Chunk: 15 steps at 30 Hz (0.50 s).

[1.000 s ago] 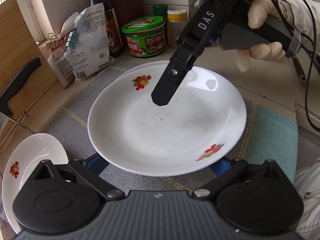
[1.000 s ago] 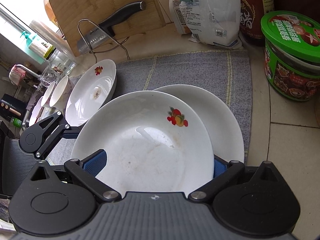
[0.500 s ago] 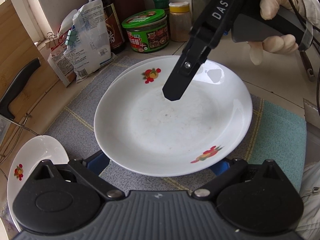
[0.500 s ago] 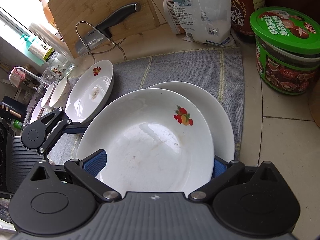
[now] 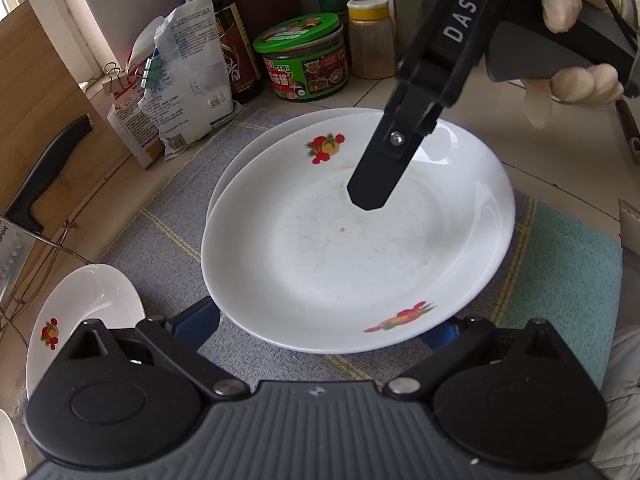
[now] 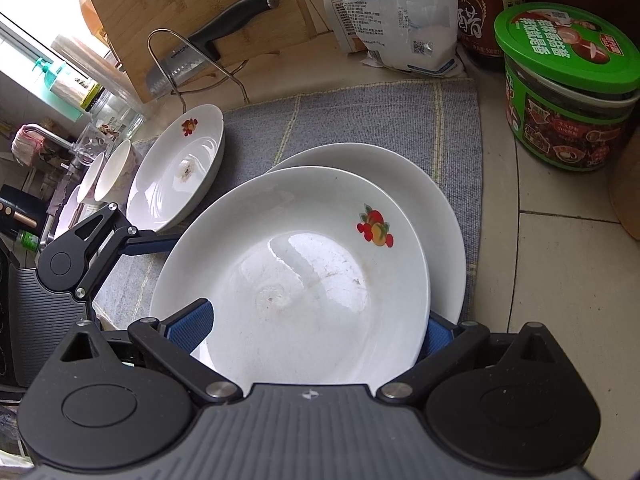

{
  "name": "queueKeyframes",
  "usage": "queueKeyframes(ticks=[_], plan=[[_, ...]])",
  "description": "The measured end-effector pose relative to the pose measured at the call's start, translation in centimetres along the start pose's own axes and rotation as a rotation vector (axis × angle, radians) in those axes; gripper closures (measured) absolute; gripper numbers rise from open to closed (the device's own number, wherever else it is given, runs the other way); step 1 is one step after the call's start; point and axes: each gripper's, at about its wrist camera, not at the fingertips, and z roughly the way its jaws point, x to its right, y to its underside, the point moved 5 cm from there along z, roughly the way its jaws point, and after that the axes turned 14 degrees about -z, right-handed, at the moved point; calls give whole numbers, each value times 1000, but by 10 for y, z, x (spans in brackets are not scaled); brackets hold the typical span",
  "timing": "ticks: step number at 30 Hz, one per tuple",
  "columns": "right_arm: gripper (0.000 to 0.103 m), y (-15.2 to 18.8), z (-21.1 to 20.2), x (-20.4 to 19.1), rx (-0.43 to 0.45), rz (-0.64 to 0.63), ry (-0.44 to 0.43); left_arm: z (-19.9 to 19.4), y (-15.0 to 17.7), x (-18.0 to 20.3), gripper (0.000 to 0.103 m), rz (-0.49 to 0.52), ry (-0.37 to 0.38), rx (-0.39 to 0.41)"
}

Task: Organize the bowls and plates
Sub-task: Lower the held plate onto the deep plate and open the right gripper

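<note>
Top plate [image 5: 360, 248] over lower plate [image 6: 436, 200]: centre, lower flat. Right gripper [image 6: 316, 332] fingers apart astride rim; left gripper [image 5: 320, 328] likewise, unclamped.

Lower plate [image 6: 442, 200] mostly hidden beneath top plate [image 6: 296, 276].

I get bright daylight from the window [image 6: 24, 36] at upper left, blown out; glare sits on the top plate [image 6: 320, 256]; fisheye bends my edges.
</note>
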Motion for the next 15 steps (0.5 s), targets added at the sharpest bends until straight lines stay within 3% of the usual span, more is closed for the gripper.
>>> queueKeyframes(ticks=[15], plan=[[0,8,-13,-8,36,73,84,-11,-4,3,3,66,85,62]])
